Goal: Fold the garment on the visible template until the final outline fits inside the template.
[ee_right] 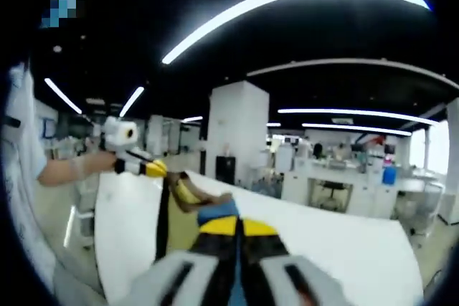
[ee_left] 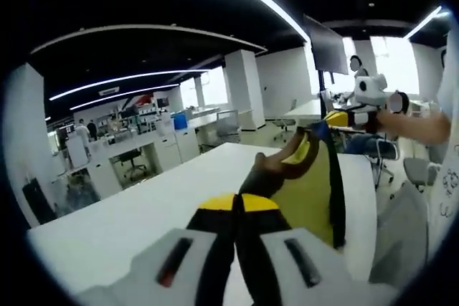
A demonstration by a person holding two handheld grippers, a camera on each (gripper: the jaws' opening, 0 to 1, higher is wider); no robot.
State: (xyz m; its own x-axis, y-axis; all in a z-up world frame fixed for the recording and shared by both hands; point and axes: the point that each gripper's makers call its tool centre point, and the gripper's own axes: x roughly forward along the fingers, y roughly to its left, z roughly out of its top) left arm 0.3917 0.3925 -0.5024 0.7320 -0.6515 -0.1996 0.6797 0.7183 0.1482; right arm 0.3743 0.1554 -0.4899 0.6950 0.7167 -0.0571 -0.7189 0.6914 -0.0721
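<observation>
A yellow garment (ee_left: pixel 308 191) with brown, blue and black parts hangs stretched in the air over a white table (ee_left: pixel 129 220). My left gripper (ee_left: pixel 238 204) is shut on its brown near end. At the far end my right gripper (ee_left: pixel 336 118) pinches the garment, held by a person's hand. In the right gripper view the same garment (ee_right: pixel 185 195) runs from my right gripper (ee_right: pixel 238 227), shut on a blue and brown fold, across to my left gripper (ee_right: pixel 156 169). A black edge hangs down from it. I cannot make out a template on the table (ee_right: pixel 344 241).
A person's arm (ee_left: pixel 423 123) reaches in from the right. Office chairs (ee_left: pixel 387 152) stand beyond the table's far edge. A white pillar (ee_right: pixel 240 130), desks (ee_left: pixel 143 148) and a wall screen (ee_left: pixel 328 46) fill the room behind.
</observation>
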